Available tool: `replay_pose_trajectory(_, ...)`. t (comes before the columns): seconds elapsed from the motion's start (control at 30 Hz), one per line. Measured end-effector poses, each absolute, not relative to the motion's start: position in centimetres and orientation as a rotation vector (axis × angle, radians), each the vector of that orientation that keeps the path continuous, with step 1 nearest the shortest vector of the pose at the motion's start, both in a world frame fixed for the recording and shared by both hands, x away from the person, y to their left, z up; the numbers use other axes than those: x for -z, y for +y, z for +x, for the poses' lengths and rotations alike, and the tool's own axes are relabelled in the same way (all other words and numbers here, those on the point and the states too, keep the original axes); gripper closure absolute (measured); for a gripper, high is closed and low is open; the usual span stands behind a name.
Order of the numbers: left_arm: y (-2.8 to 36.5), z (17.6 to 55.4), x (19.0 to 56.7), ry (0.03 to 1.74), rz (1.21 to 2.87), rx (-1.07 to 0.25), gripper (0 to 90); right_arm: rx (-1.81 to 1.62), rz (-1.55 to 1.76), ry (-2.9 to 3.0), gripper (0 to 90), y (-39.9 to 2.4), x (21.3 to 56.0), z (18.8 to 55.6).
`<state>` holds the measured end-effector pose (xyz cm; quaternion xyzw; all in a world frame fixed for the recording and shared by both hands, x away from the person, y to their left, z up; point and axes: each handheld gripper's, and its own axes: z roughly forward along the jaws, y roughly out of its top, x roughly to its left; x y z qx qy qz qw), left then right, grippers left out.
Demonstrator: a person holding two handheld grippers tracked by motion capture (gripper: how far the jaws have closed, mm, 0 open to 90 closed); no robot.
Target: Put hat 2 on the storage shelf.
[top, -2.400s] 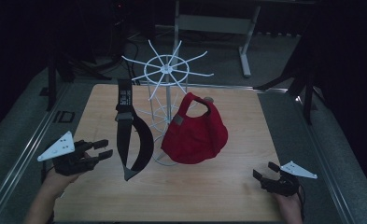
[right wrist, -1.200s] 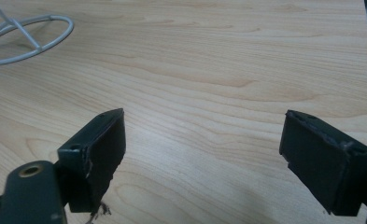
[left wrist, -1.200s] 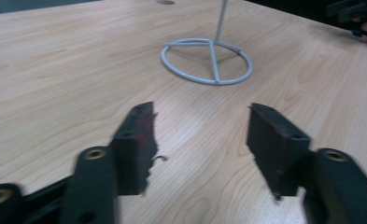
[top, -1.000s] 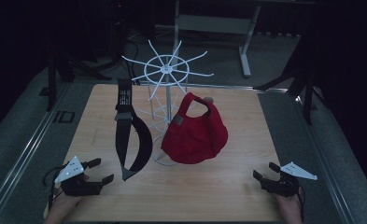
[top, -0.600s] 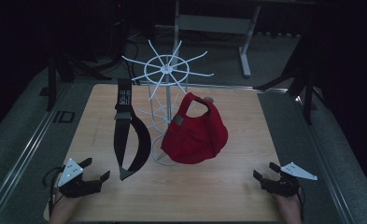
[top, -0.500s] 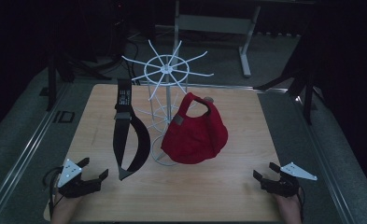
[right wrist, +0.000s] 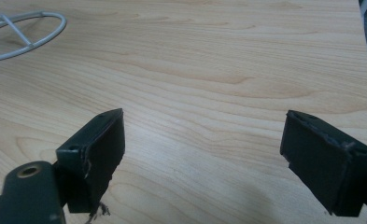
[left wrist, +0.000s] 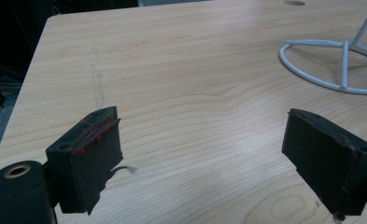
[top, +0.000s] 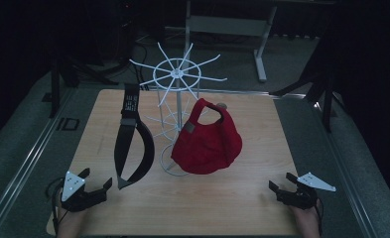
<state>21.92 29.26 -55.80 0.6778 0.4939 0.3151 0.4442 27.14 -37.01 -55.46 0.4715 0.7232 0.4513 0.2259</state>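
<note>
Pale wood grain runs under both of my claws: the surface (top: 222, 208) is bare where they hover. My left claw (top: 94, 184) sits at the near left corner with its jaws spread wide and nothing between them; in the left gripper view I look across the wood to the white ring base (left wrist: 330, 65) of the wire rack (top: 177, 79), well apart from the pads. My right claw (top: 281, 189) rests at the near right edge, jaws likewise parted and holding nothing, and in the right gripper view the same ring base (right wrist: 22, 35) shows at the top left, far from the fingertips.

Nearest my left claw is the black strap (top: 131, 144). It hangs from a prong of the rack and loops down, its lower tip touching or just above the wood, close ahead of the claw. Red cap (top: 207, 141) hangs on the rack's right side, resting against the stand, near the middle of the surface and well away from both claws.
</note>
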Motion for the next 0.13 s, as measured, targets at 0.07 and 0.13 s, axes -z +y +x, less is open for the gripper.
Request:
replay_pose_trajectory(0.07, 29.32, 21.9, 55.85, 1.225, 1.678, -0.776, 12.3, -1.246, 1.299, 1.991, 13.9, -37.0, 55.43, 27.15)
replay_pose_trajectory(0.13, 29.34, 21.87, 55.86, 1.224, 1.68, -0.775, 12.3, -1.246, 1.3, 1.991, 13.9, -37.01, 55.43, 27.14)
